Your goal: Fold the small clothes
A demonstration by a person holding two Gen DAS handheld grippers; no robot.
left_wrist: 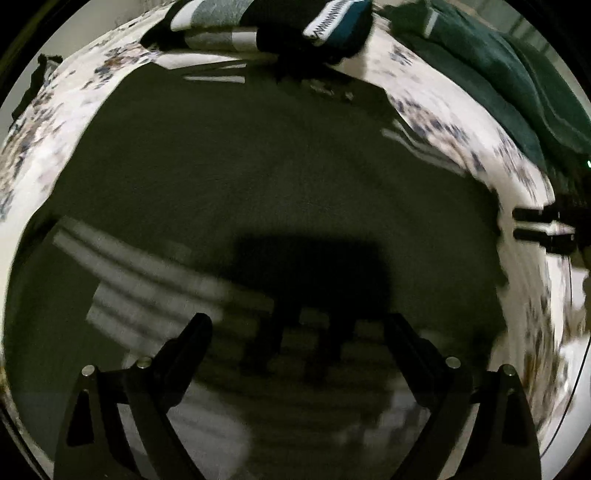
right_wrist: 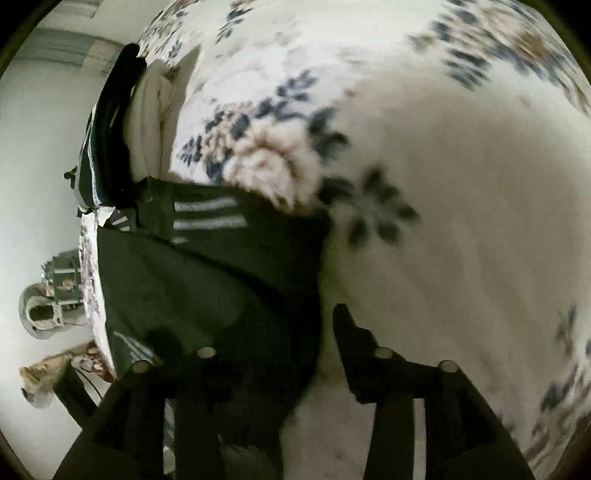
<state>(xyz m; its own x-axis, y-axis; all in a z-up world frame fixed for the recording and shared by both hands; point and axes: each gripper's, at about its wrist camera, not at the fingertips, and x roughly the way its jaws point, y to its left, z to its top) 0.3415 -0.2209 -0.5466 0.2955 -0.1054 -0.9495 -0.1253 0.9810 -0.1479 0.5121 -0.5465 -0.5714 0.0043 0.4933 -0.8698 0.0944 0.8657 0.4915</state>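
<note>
Dark striped garment (left_wrist: 236, 192) lying spread flat on floral bedspread (left_wrist: 55, 122), filling left wrist view. Left gripper (left_wrist: 297, 328) hovering over near hem at 6 o'clock, fingers splayed, grasping nothing. Right gripper (right_wrist: 258, 332) straddling garment's side edge, fingers apart, empty; likely lining up pinch for fold. Folded stack (left_wrist: 266, 26) waiting at 12 o'clock.

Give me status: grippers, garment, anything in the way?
Left gripper open above the dark garment. Right gripper open at its edge, holding nothing. Garment spread on floral bedspread. Folded clothes stacked beyond, clear.
</note>
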